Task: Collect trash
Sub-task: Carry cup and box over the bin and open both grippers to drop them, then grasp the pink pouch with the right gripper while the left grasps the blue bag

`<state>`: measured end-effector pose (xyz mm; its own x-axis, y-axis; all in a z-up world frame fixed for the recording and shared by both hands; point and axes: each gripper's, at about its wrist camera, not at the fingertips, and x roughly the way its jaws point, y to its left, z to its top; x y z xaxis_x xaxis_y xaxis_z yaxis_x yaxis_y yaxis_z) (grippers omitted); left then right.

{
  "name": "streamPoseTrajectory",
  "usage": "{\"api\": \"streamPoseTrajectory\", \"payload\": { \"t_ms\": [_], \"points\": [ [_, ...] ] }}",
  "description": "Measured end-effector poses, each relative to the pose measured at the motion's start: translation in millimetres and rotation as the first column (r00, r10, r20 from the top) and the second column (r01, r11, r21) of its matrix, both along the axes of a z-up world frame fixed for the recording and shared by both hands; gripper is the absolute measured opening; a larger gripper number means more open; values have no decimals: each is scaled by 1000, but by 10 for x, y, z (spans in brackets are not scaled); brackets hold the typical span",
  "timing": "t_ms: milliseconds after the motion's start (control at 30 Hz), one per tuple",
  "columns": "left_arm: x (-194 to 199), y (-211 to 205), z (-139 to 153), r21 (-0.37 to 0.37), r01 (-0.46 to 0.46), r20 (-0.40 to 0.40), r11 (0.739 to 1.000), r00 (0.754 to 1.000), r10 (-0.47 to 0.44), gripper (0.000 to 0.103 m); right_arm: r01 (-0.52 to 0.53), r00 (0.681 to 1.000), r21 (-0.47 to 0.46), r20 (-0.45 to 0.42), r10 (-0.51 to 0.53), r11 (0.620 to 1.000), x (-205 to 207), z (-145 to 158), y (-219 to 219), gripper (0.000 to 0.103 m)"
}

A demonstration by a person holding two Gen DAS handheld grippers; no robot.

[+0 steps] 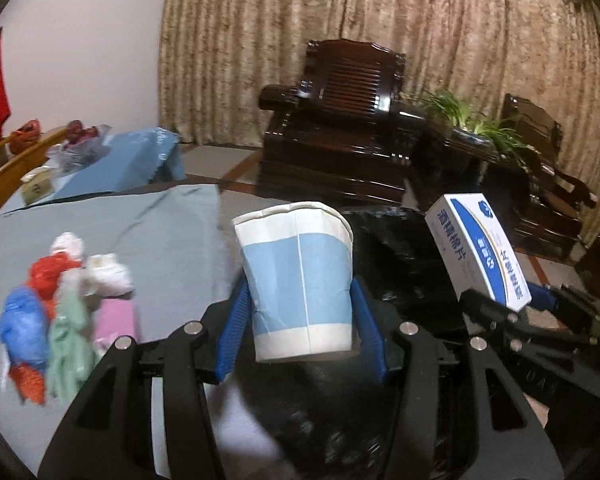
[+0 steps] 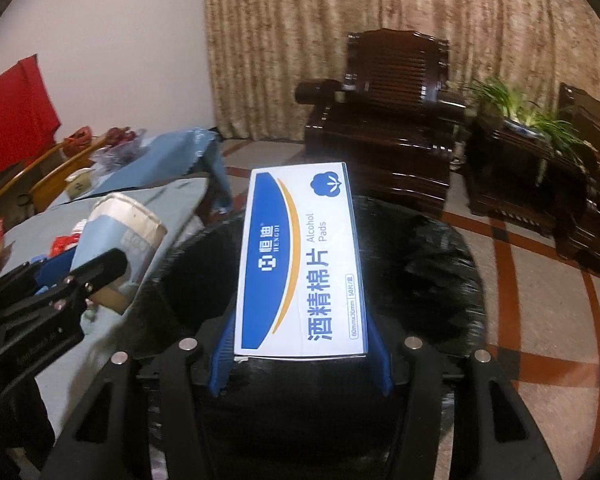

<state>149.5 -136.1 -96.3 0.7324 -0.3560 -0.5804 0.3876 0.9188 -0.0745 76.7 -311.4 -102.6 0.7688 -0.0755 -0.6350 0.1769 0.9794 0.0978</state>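
Room: beige curtain across back wall, dark wood armchair in front of it, potted plant on dark side table to its right; tiled floor w/ red lines.
Surface: table w/ grey-blue cloth at left, edge next to bin.
Bin: black bag-lined bin, mouth open, directly under both held items.
L gripper: blue fingers clamped on paper cup, one finger each side of lower half.
Cup: white w/ light-blue band, upright, rim up & tilted slightly away; long axis approx vertical. Rim dented/flattened. Held above the near-left side of bin, by table edge.
R gripper: blue fingers clamped on near end of alcohol pads box.
Box: white/blue, printed face up toward cam; long axis runs fwd along fingers, far end pointing at armchair. In left wrist view it shows tilted, far end raised. Sits over bin opening.
Relative: cup left of box, apart, not touching.
Other on table: bunch of crumpled bags, red/blue/green/pink/white, left of cup, blurred.
Far left: second table w/ blue cover, wood chair back, red cloth on wall.
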Motion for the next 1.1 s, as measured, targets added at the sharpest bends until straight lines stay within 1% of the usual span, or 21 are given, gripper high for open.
{"api": "streamPoseTrajectory", "payload": {
  "t_ms": [33, 67, 100, 133, 167, 233, 300, 333, 400, 467, 600, 700, 800, 900, 1000, 1100],
  "points": [
    [25, -44, -12, -6, 10, -4, 1000, 1000, -10, 53, 14, 1000, -1, -3, -14, 1000, -6, -17, -50, 55],
    [48, -91, -19, -13, 22, -8, 1000, 1000, -22, 59, 23, 1000, -3, -5, -23, 1000, 2, -26, -80, 55],
    [67, -130, -26, -18, 30, -9, 999, 1000, -30, 62, 31, 1000, -9, -7, -31, 999, -18, -38, -100, 55],
    [67, -133, -30, -23, 35, -9, 999, 999, -36, 65, 41, 999, -14, -10, -41, 999, -23, -53, -129, 58],
    [70, -139, -28, -26, 40, -10, 999, 999, -41, 72, 48, 999, -18, -10, -48, 999, -23, -50, -148, 66],
    [56, -107, -28, -33, 38, -4, 999, 999, -39, 78, 63, 998, -25, -3, -64, 998, -45, -54, -170, 74],
    [45, -46, -19, -30, 26, 4, 999, 1000, -26, 81, 67, 998, -27, 1, -67, 997, -54, -59, -145, 81],
    [28, 4, -13, -25, 19, 6, 999, 1000, -19, 84, 68, 998, -26, 4, -68, 997, -48, -53, -137, 87],
    [-16, 158, 10, -12, -10, 19, 1000, 1000, 10, 88, 60, 998, -23, 18, -60, 998, -47, -33, -86, 91],
    [-39, 313, 27, 0, -43, 27, 999, 999, 43, 90, 48, 998, -21, 30, -47, 999, -38, -10, -37, 97],
    [-106, 686, 82, 22, -124, 41, 992, 992, 123, 92, 1, 999, -11, 41, 0, 1000, 15, 37, 175, 97],
    [-171, 1020, 120, 40, -193, 50, 980, 980, 191, 93, -46, 998, -3, 49, 46, 999, 84, 71, 375, 97],
    [-233, 1340, 151, 59, -264, 61, 963, 964, 261, 93, -100, 994, 4, 55, 99, 995, 175, 93, 611, 97],
    [-280, 1666, 182, 80, -338, 79, 938, 940, 332, 93, -158, 986, 12, 61, 157, 987, 269, 106, 893, 97],
    [-332, 1932, 187, 104, -393, 100, 914, 918, 383, 93, -221, 973, 11, 66, 220, 975, 355, 118, 1197, 97],
    [-336, 2258, 158, 116, -456, 95, 882, 889, 447, 93, -278, 958, 8, 71, 277, 961, 422, 101, 1484, 97]
  ]
}}
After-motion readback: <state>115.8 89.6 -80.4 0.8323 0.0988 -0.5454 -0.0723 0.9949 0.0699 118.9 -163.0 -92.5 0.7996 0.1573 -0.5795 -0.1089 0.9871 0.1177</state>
